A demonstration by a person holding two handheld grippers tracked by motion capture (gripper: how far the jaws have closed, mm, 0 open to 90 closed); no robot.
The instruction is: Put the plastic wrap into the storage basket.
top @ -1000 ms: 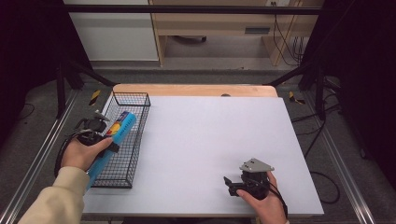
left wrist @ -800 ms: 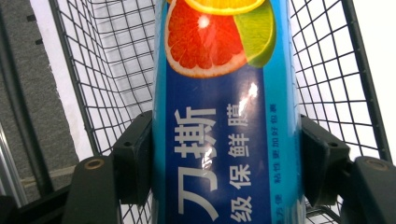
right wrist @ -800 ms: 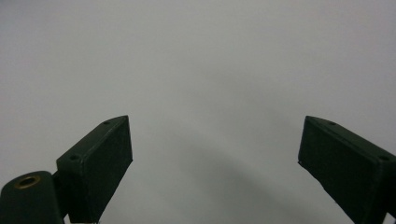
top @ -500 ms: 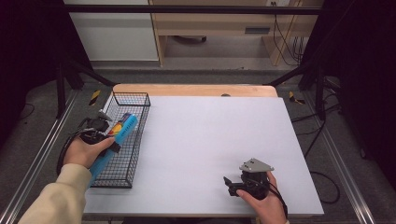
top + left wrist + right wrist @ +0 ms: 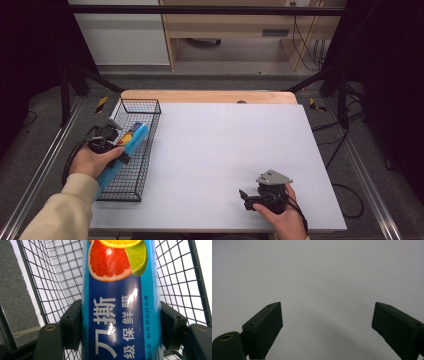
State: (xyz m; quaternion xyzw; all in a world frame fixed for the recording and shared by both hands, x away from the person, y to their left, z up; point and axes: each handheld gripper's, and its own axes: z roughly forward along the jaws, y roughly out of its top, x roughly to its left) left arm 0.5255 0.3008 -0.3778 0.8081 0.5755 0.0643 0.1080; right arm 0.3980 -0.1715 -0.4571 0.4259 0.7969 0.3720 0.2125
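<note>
Black wire forms the basket (image 5: 131, 150), a long rectangular cage of thin square mesh that lies along the left edge of the white table (image 5: 220, 150). Inside the basket, lengthways, is a glossy blue box (image 5: 122, 150), long and narrow, printed with cut citrus fruit and white characters; its smooth film catches the light in the left gripper view (image 5: 120, 315). The left gripper (image 5: 107, 140) sits at the basket's left wall, and its matte black jaws press the box from both sides about midway along it, so the box is clamped between them, over the mesh floor. Well to the right of the basket, near the table's front edge, the right gripper (image 5: 250, 199) is held low over the bare matte surface, with its blocky jaws spread wide and nothing between them.
</note>
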